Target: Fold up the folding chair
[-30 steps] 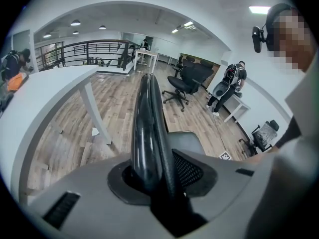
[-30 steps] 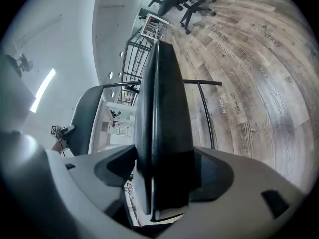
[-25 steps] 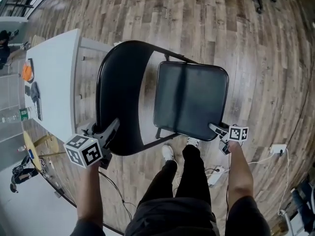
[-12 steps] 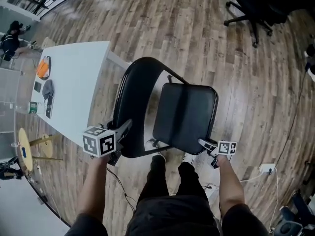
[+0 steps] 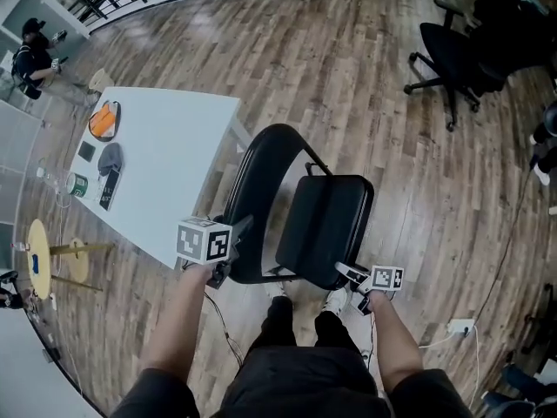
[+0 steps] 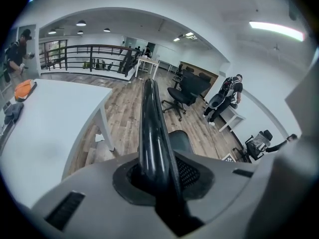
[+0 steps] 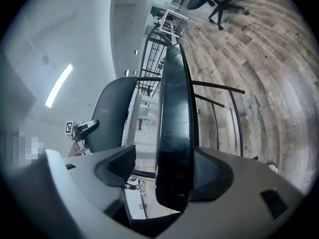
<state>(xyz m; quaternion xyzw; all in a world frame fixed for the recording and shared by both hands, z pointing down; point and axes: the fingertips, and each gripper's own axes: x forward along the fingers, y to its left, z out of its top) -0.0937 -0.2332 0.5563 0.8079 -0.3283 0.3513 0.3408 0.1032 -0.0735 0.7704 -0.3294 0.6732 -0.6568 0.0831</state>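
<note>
Seat [image 5: 326, 220] sits loose in our right hand-held gripper [image 5: 345, 271], jaws parted; left hand-held gripper [image 5: 241, 228], jaws just closed further, clamps backrest [image 5: 261, 194]; we'd lift slowly.

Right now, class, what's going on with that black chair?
A person stands over the black metal folding chair, a gripper in each hand. The left gripper has just been closing its jaws on the curved black backrest. The right gripper straddles the padded black seat at its front edge, gap on one side. It isn't folded yet.
</note>
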